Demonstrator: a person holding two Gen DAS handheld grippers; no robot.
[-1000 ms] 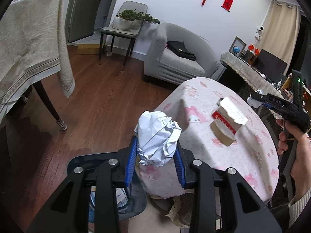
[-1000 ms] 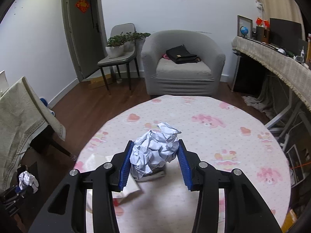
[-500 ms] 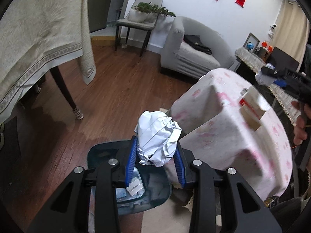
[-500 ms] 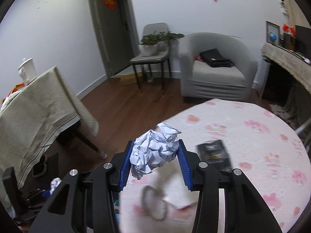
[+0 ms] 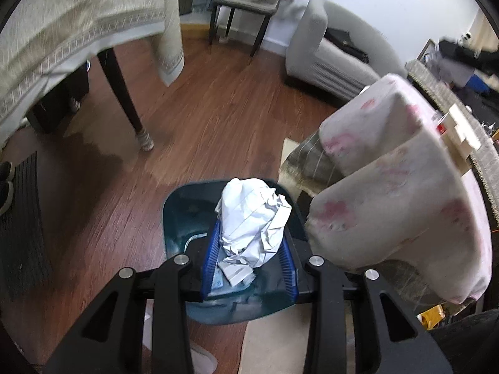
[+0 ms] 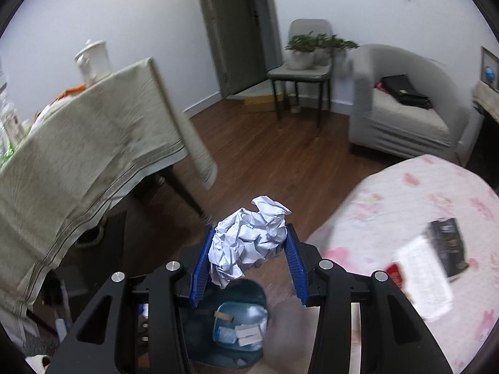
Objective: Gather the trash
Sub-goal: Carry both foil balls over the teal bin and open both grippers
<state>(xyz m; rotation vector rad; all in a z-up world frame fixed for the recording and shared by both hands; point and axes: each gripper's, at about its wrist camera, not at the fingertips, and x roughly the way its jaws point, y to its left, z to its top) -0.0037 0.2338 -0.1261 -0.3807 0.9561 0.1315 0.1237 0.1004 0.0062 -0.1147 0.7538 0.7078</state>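
My left gripper [image 5: 248, 243] is shut on a crumpled white paper ball [image 5: 254, 218] and holds it right above the dark teal trash bin [image 5: 174, 215] on the floor. My right gripper [image 6: 248, 255] is shut on a second crumpled white paper ball [image 6: 249, 240], held above and just behind the same bin [image 6: 249, 293], which has scraps of paper and packaging inside. On the round table, a black packet [image 6: 447, 243] and a white and red box [image 6: 424, 283] lie near the edge.
The round table with a pink patterned cloth [image 5: 405, 187] stands right of the bin. A table with a beige cloth [image 6: 78, 143] and dark legs stands to the left. A grey armchair [image 6: 402, 106] and a chair with plants [image 6: 302, 59] are at the back.
Both grippers have swung from the round table down and left toward the bin, each still holding its paper ball. The left one now hangs over the bin's opening.
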